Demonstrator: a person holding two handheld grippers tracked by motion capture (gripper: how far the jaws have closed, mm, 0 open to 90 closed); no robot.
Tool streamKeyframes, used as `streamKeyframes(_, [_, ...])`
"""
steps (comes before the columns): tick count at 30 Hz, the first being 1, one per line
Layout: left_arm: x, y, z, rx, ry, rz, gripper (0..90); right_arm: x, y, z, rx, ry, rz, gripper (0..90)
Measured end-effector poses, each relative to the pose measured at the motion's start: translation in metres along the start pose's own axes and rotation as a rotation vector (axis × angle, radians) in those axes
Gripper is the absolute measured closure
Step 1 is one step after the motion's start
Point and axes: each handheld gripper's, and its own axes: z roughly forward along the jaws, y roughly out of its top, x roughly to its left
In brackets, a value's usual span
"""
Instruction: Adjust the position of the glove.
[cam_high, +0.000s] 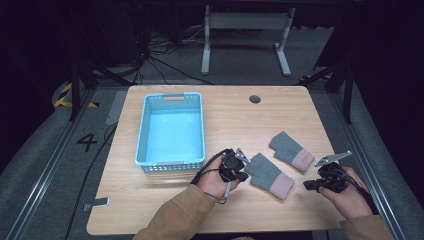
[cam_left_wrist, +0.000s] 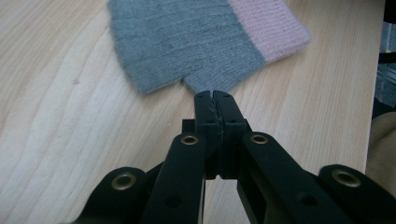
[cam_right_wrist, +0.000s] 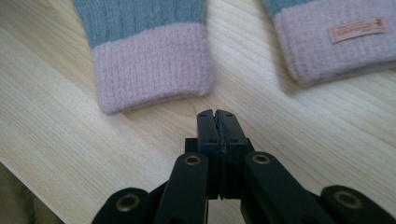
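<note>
Two grey knitted gloves with pink cuffs lie on the wooden table (cam_high: 225, 120) in the high view, at its near right part. The nearer glove (cam_high: 270, 175) lies between the two hands, its grey end just beside the left gripper (cam_high: 243, 166) and its pink cuff toward the right gripper (cam_high: 306, 185). The farther glove (cam_high: 291, 151) lies a little behind it, near but apart. A light blue plastic basket (cam_high: 141, 131) stands to the left of the gloves, close to the left hand (cam_high: 212, 181). The right hand (cam_high: 345, 197) holds its gripper near the table's right edge, pointing toward the nearer glove's cuff.

Looking along the left gripper (cam_left_wrist: 215, 95) in its own view, the two black jaws are pressed together with nothing between them. Their tips sit right at the edge of the nearer glove (cam_left_wrist: 187, 44), where its thumb part juts out; whether they touch the knit I cannot tell. The pink cuff is at the upper right.

From the right gripper view, the right gripper (cam_right_wrist: 217, 114) likewise has its jaws closed flat against each other and empty. Both cuffs lie ahead of it on the wood: the nearer glove (cam_right_wrist: 149, 56) to the left, the farther glove (cam_right_wrist: 336, 42) to the right, bearing a small pink label (cam_right_wrist: 357, 30). The tips stand just short of the nearer cuff, apart from it.
</note>
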Motion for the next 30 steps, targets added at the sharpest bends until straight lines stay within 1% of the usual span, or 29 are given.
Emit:
streamKeyframes(2, [0.000, 0.001, 0.006, -0.013, -0.012, 0.003, 90.0, 0.002, 0.000, 0.004, 0.005, 0.005, -0.009, 90.0])
streamKeyframes(6, [-0.002, 0.005, 0.015, -0.027, -0.018, 0.003, 90.0, 0.005, 0.001, 0.014, 0.029, 0.021, -0.021, 90.0])
streamKeyframes(7, [-0.002, 0.006, 0.017, -0.026, -0.027, 0.007, 90.0, 0.006, 0.002, 0.016, 0.034, 0.024, -0.024, 90.0])
streamKeyframes(8, [-0.003, 0.007, 0.020, -0.035, -0.032, 0.012, 90.0, 0.008, 0.002, 0.018, 0.039, 0.028, -0.029, 90.0])
streamKeyframes(9, [-0.004, 0.007, 0.023, -0.037, -0.049, 0.009, 90.0, 0.009, 0.003, 0.020, 0.043, 0.034, -0.033, 90.0])
streamKeyframes(10, [-0.005, 0.007, 0.026, -0.036, -0.056, 0.008, 90.0, 0.010, 0.003, 0.021, 0.047, 0.038, -0.036, 90.0])
streamKeyframes(13, [-0.008, 0.008, 0.032, -0.016, -0.039, 0.024, 90.0, 0.013, 0.004, 0.024, 0.051, 0.051, -0.044, 90.0])
streamKeyframes(16, [-0.008, 0.009, 0.035, -0.007, -0.026, 0.026, 90.0, 0.014, 0.004, 0.026, 0.057, 0.056, -0.052, 90.0])
streamKeyframes(20, [-0.008, 0.008, 0.040, 0.012, -0.032, 0.026, 90.0, 0.015, 0.004, 0.028, 0.065, 0.058, -0.051, 90.0])
streamKeyframes(25, [-0.009, 0.007, 0.044, 0.031, -0.026, 0.028, 90.0, 0.016, 0.005, 0.031, 0.068, 0.058, -0.058, 90.0])
streamKeyframes(28, [-0.009, 0.007, 0.044, 0.019, -0.021, 0.018, 90.0, 0.018, 0.006, 0.033, 0.065, 0.057, -0.063, 90.0])
streamKeyframes(30, [-0.007, 0.007, 0.042, -0.003, -0.005, 0.006, 90.0, 0.020, 0.007, 0.035, 0.069, 0.062, -0.074, 90.0])
